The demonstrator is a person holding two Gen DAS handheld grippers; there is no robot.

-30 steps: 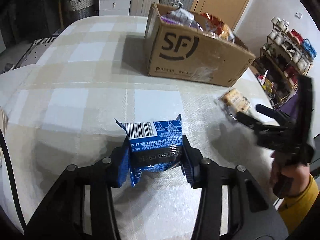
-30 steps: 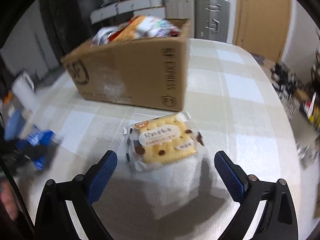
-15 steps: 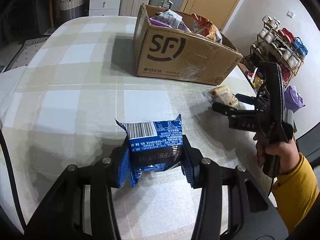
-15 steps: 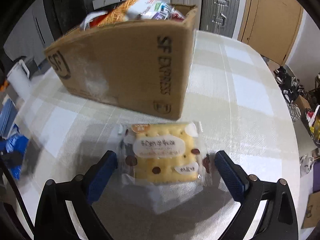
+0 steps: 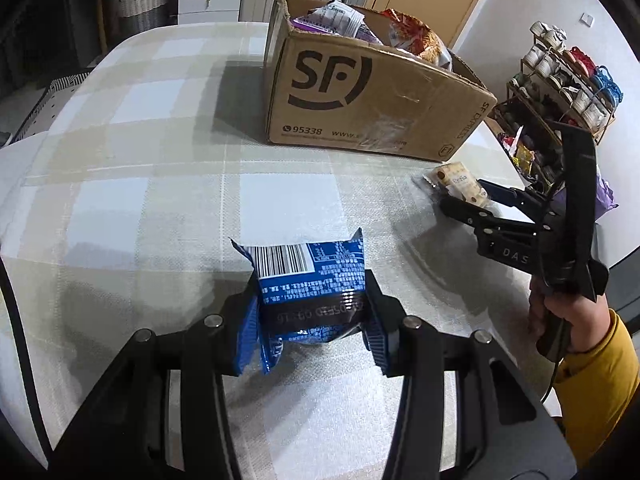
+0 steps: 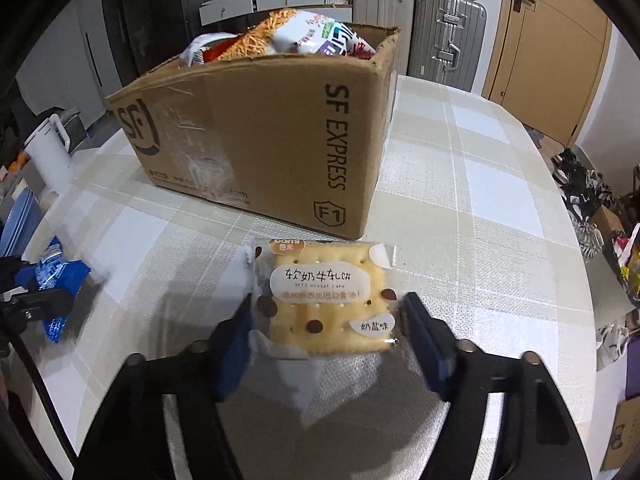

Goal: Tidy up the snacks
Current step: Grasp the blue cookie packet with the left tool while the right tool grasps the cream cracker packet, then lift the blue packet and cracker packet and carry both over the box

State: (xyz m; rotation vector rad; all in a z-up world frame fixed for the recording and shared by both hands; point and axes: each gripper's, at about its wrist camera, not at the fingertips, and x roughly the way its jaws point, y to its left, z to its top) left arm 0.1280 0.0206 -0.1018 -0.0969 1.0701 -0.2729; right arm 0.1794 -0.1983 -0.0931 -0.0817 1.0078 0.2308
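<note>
A blue snack packet [image 5: 308,276] with a barcode is clamped between the pads of my left gripper [image 5: 312,308], which is shut on it just above the checked tablecloth. A clear-wrapped cracker pack [image 6: 324,292] lies on the table before the brown SF cardboard box [image 6: 260,140]. My right gripper [image 6: 326,316] straddles it. Its jaws are closing and the pads stand at the wrapper's side edges without squeezing it. The left wrist view shows that gripper [image 5: 464,194] around the cracker pack [image 5: 454,178], held by a hand in a yellow sleeve.
The box [image 5: 360,96] holds several snack bags that rise above its rim. The table's edge [image 6: 580,280] curves away on the right, with clutter on the floor beyond. A rack of cups [image 5: 560,72] stands past the table. Suitcases [image 6: 448,36] stand by the far wall.
The right gripper's jaws have narrowed from wide open to the cracker pack's edges, after moving up to it. The left gripper still holds the blue packet in much the same place.
</note>
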